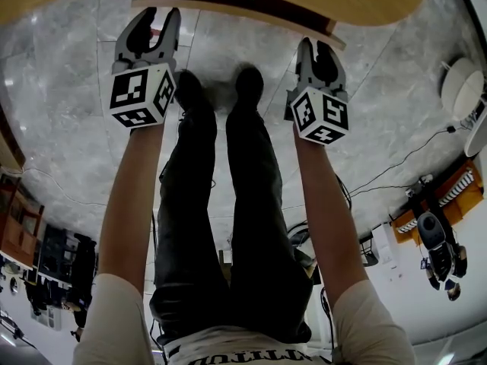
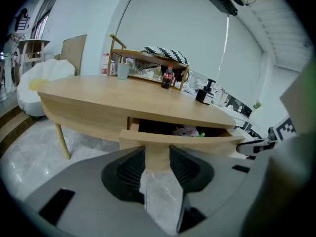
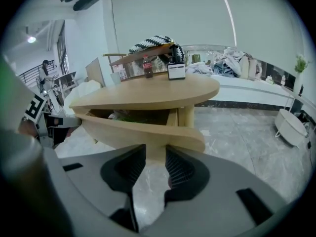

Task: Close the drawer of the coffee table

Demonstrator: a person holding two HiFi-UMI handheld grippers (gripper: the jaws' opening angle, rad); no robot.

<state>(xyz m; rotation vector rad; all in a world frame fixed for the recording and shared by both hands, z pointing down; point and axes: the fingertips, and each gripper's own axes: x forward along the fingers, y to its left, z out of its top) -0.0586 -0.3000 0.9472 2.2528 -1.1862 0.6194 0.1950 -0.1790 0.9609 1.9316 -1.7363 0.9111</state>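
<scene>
The wooden coffee table (image 2: 113, 94) has its drawer pulled out a little. The drawer front (image 2: 177, 141) is a curved wooden panel; a pink and green item (image 2: 187, 131) lies in the dark opening behind it. In the head view the drawer front (image 1: 228, 10) runs along the top. My left gripper (image 1: 158, 17) points at its left part and my right gripper (image 1: 317, 48) at its right end. Both are open with nothing between the jaws. Each gripper's tips (image 2: 157, 157) (image 3: 155, 157) are right at the panel (image 3: 143, 132); I cannot tell whether they touch it.
A small wooden shelf (image 2: 148, 58), a cup (image 2: 122, 71), a dark bottle (image 2: 168, 78) and a pump bottle (image 2: 205, 94) stand on the tabletop. A white beanbag (image 2: 37, 83) sits left of the table. The person's legs (image 1: 228, 204) stand between the arms; cables (image 1: 403, 166) cross the marble floor.
</scene>
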